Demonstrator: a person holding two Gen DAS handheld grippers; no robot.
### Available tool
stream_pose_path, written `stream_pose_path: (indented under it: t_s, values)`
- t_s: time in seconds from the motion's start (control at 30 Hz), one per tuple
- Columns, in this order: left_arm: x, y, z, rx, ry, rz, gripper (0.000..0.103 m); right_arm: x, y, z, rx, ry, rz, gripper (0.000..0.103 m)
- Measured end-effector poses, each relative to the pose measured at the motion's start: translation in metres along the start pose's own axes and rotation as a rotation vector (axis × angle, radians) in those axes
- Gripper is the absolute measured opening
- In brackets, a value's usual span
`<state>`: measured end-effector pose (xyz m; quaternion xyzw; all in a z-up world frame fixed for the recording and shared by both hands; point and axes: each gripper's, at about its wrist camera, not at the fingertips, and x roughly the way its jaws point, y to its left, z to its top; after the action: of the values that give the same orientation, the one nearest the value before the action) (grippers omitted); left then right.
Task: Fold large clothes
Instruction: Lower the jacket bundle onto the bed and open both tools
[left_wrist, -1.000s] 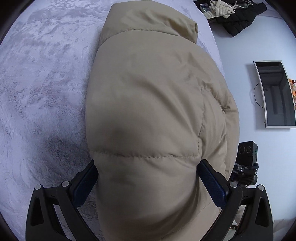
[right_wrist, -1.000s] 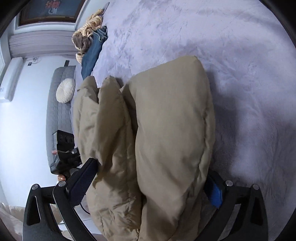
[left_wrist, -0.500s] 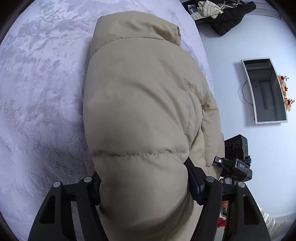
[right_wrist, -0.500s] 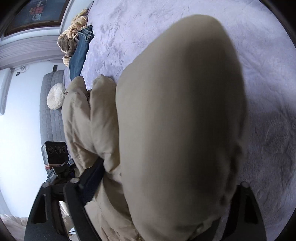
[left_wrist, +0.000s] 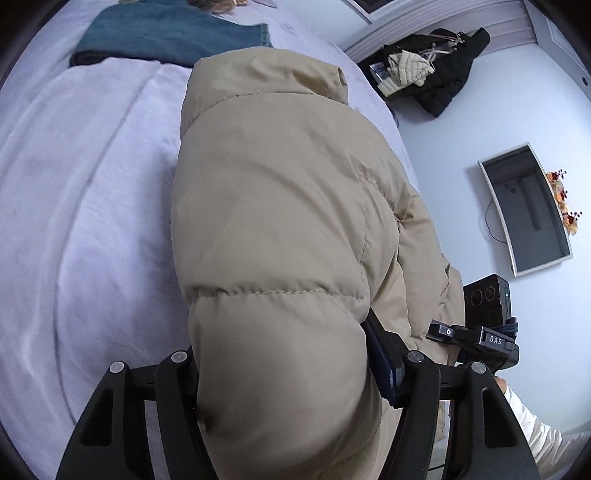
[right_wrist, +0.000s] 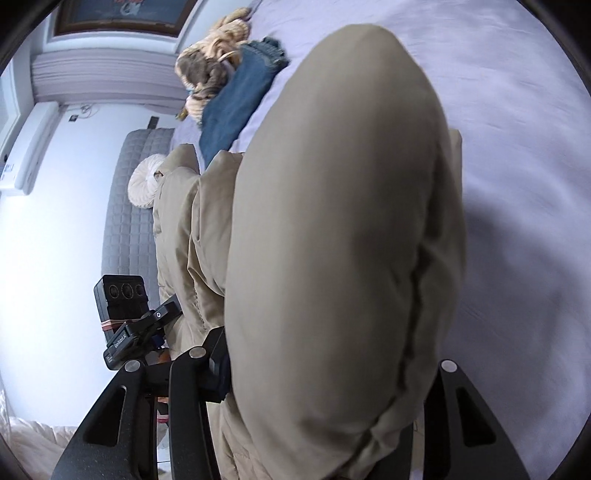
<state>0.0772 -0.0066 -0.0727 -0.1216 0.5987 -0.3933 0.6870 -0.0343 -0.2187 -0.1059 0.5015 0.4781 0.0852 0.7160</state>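
Nearest, both claws have just been closing, and each now pinches a thick fold of the beige puffer jacket (left_wrist: 280, 229): the left claw (left_wrist: 284, 373) at roughly middle width, the right claw (right_wrist: 332, 369) somewhat narrower, padding bulging between the fingers. Compared with a second ago the jacket has been carried across the bed (left_wrist: 74, 221), and the folded jeans (left_wrist: 170, 33) at the far edge now show. That suggests the folded bundle is being moved or turned over. Its long axis runs away from the claws, collar end toward the jeans.
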Motion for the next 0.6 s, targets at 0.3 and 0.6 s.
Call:
stream_pose_path:
  t_s: [0.3, 0.6]
  values:
    - [0.032, 0.079, 0.03, -0.091, -0.008, 0.14, 0.076, 0.099, -0.001, 0.045, 0.014, 0.029, -0.078, 0.051]
    - [-0.011, 0.051, 0.038, 0.075, -0.13, 0.331, 0.08, 0.058, 0.032, 0.04, -0.021, -0.029, -0.326, 0.062]
